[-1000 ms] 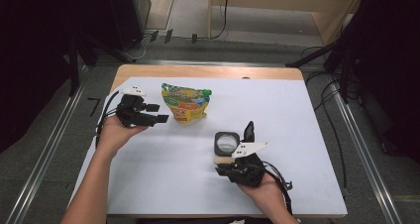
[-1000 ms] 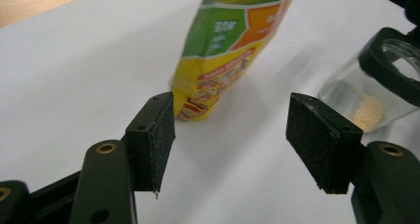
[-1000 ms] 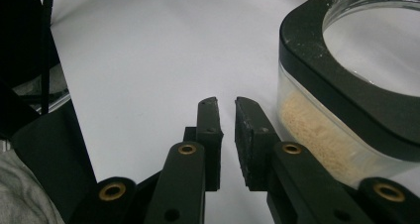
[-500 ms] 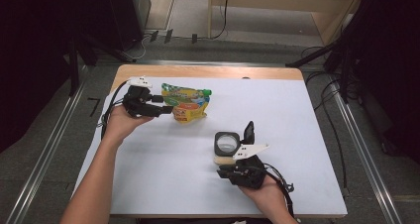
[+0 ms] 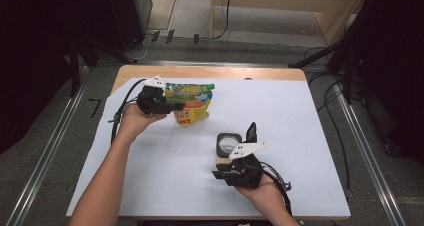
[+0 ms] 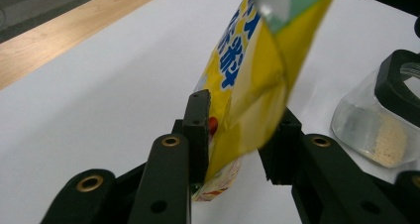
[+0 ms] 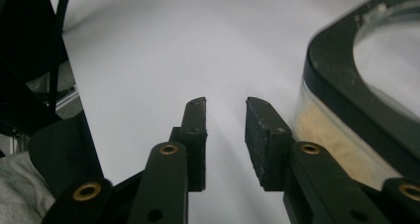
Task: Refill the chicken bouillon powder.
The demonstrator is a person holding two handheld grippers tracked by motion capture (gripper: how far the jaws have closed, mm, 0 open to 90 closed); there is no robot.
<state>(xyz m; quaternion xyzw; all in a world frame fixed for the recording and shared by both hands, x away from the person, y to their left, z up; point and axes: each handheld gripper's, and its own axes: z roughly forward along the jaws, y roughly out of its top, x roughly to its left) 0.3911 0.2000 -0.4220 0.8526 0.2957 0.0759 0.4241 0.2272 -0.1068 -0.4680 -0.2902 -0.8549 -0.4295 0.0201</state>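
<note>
Left gripper (image 5: pixel 172 106) at yellow pouch (image 5: pixel 192 103); right gripper (image 5: pixel 221 175) just beside clear container (image 5: pixel 228 143), white table (image 5: pixel 300 116).

I count one pouch (image 5: pixel 189 104), pinched between my left gripper's (image 5: pixel 176 106) fingers (image 6: pixel 198 130). One jar (image 5: pixel 229 145) sits just beside my right gripper's (image 7: pixel 225 135) fingers (image 7: pixel 261 140). Two grippers, one white sheet (image 5: pixel 300 136), one table (image 5: pixel 210 72).

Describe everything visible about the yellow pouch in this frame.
The yellow pouch is a glossy, crinkled foil-like packet with blue lettering, a green band along its top edge and red and orange print lower down. It stands tilted near the far left of the white table cover, its lower part between the closing jaws of the left tool.
</note>
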